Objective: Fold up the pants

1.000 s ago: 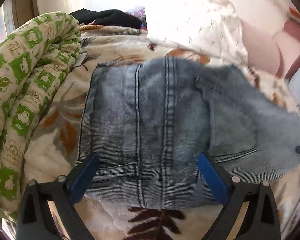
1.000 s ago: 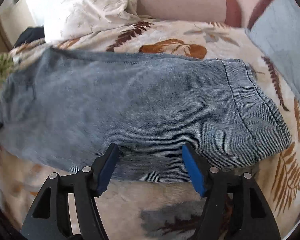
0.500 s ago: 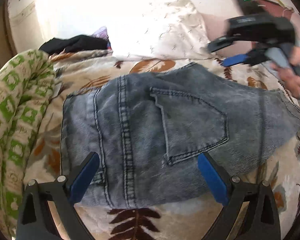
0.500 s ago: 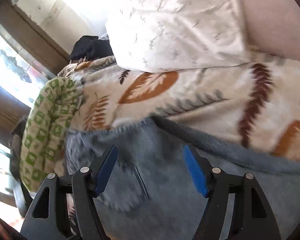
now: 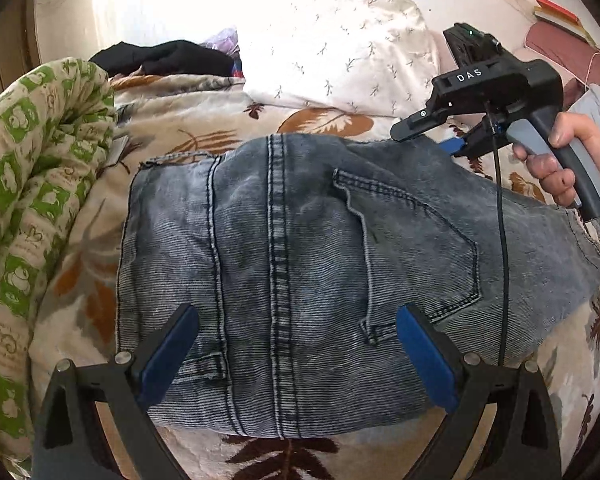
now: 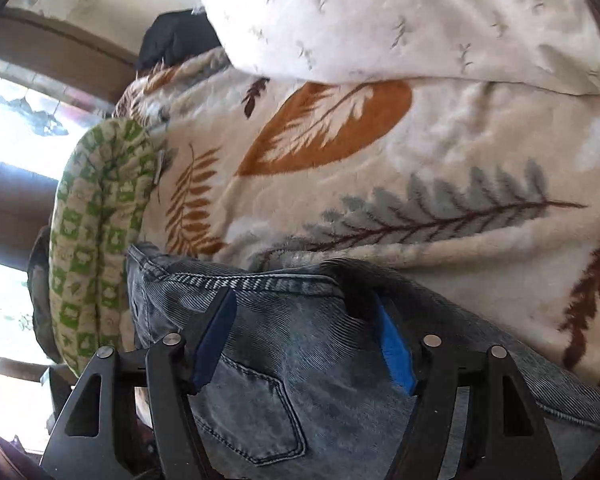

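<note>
Left wrist view: folded jeans point(image 5: 300, 248) lie under the left gripper's point(image 5: 296, 344) spread, empty fingers point(image 5: 428, 356).

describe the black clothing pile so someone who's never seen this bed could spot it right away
Start at the leaf-print blanket that covers the bed, where the grey jeans lie. Look past the jeans to the far edge, between the rolled green-and-cream quilt and the white pillow. The black clothing pile sits there, the only plain dark fabric among light, patterned bedding.
</note>
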